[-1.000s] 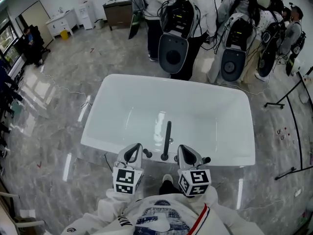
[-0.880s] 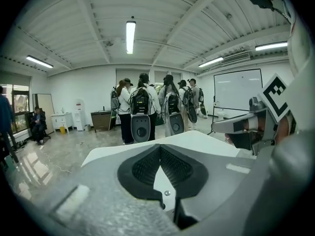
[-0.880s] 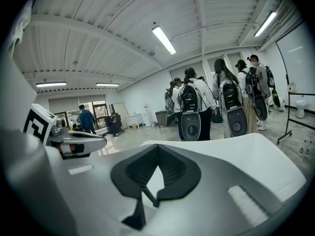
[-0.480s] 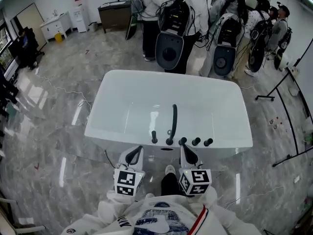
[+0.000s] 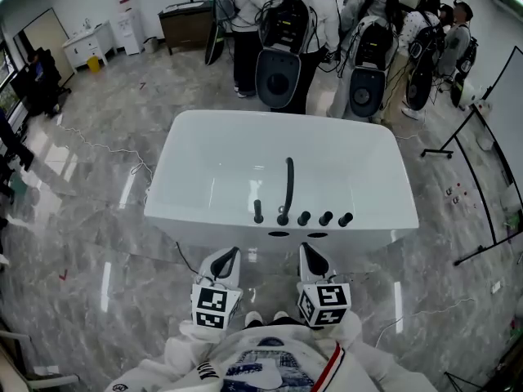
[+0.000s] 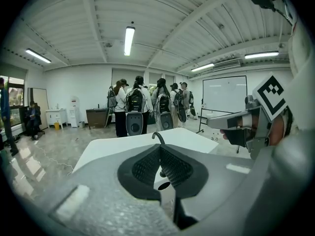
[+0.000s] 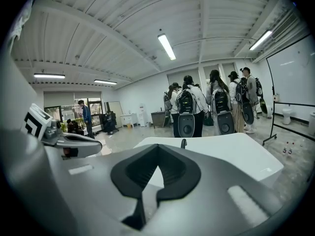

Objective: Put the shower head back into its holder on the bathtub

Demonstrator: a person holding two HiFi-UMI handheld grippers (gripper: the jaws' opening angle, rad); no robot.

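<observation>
Grey marble floor, glossy. A white bathtub stands free in the middle of it, with a group of people wearing backpack rigs beyond its far side.

The left gripper and right gripper are short of the near rim and well apart from it. Both have their jaws together with nothing between them.

A dark row sits on the near rim: a tall curved spout, three knobs to its right, and a short upright piece at the left end. That piece is apparently the shower head, standing in its holder.

Judgement: hard and smooth, likely slippery, fairly light, and a hose may drag. Take it by the straight handle, not the head.

No brand or writing is legible; only square markers on the gripper cubes.
</observation>
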